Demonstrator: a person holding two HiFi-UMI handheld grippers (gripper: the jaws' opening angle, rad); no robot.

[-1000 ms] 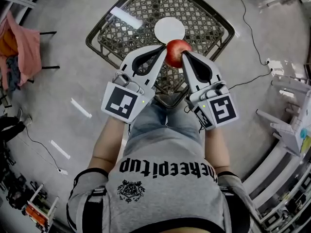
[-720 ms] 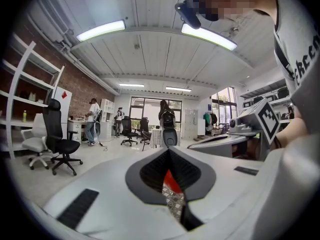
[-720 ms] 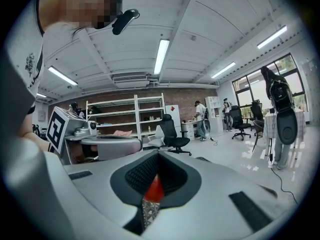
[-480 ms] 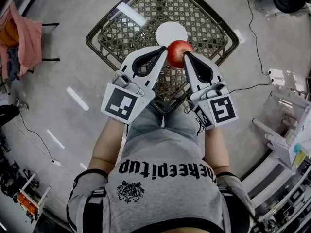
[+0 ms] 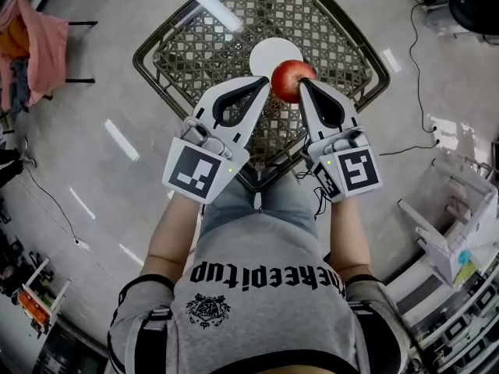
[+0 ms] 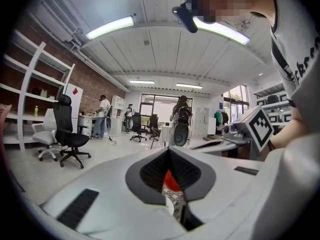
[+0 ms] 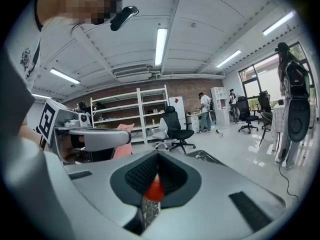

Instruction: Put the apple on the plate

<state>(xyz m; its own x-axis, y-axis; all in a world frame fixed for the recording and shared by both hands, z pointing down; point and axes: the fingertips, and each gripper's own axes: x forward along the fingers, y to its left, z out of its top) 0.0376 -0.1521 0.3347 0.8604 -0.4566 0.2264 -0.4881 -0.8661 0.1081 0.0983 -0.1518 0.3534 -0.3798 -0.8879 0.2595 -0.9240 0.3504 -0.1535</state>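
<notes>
The apple (image 5: 292, 79) is pinched between the left gripper (image 5: 263, 85) and the right gripper (image 5: 306, 86), each with its own fingers closed together, over the plate's (image 5: 267, 52) near edge above the bench (image 5: 191, 49).

Plate (image 5: 269, 51) surface is open; table (image 5: 187, 61) left and right of it is open. Apple (image 5: 292, 80) covers the plate's near right rim, flanked by left gripper (image 5: 263, 82) and right gripper (image 5: 304, 86).
</notes>
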